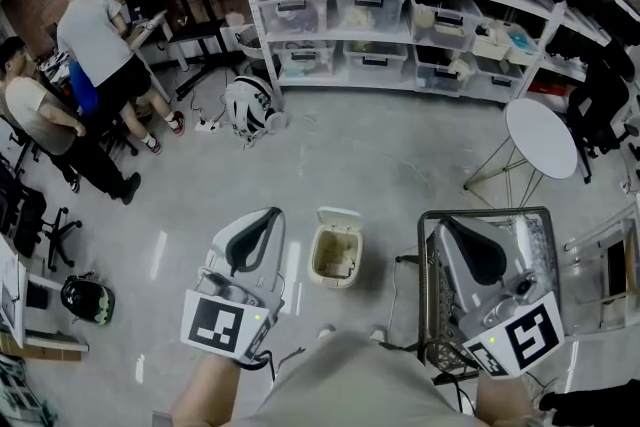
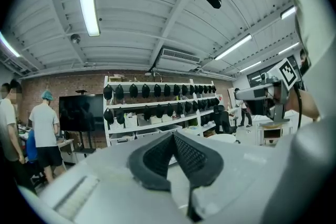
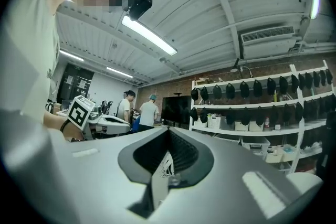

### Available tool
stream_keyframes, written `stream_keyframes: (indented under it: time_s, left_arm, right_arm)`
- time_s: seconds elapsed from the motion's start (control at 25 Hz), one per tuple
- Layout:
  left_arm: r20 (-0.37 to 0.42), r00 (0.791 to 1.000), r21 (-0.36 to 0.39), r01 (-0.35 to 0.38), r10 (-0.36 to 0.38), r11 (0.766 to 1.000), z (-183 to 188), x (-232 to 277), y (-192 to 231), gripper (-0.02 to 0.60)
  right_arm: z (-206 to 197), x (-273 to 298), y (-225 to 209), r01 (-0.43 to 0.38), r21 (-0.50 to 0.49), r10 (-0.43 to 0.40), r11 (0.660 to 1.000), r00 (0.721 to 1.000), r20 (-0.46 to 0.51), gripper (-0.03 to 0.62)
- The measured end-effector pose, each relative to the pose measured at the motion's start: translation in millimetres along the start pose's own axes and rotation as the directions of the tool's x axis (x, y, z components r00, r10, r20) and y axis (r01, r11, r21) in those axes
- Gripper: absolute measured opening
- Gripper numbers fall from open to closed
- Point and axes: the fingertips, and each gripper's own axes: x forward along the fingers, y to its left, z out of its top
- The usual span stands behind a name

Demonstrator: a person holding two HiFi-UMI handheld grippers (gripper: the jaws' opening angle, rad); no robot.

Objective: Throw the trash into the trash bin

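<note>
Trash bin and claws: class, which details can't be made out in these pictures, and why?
1. Bin contents: head view, too small and dim inside its walls.
2. White printed bit below the shut right claw: right gripper view, too blurred to tell scrap from claw part.
3. Cart top: head view, covered by the right claw.

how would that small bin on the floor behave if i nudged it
Likely light: the trash bin looks like small, thin plastic. Its lid stands open, so it might tip backward. The smooth floor would probably let it slide.
</note>
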Motion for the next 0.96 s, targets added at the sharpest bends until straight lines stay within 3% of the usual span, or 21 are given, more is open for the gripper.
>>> stream_keyframes:
  time_s: [0.4,0.96]
  left_arm:
    - [-0.023,1.0,-0.011,-0.009,0.009,1.0,-4,12,5,0.003]
    - [-0.041,0.999,0.006,-0.015,0.016,1.0,3,5,-2,0.003]
  right_arm:
    - [-6,6,-10,0.007,-0.032,-0.008,0.999,1.0,-0.018,0.005]
    - [-11,-6,-13,0.004,-0.004,-0.004,1.0,1.0,-0.019,0.005]
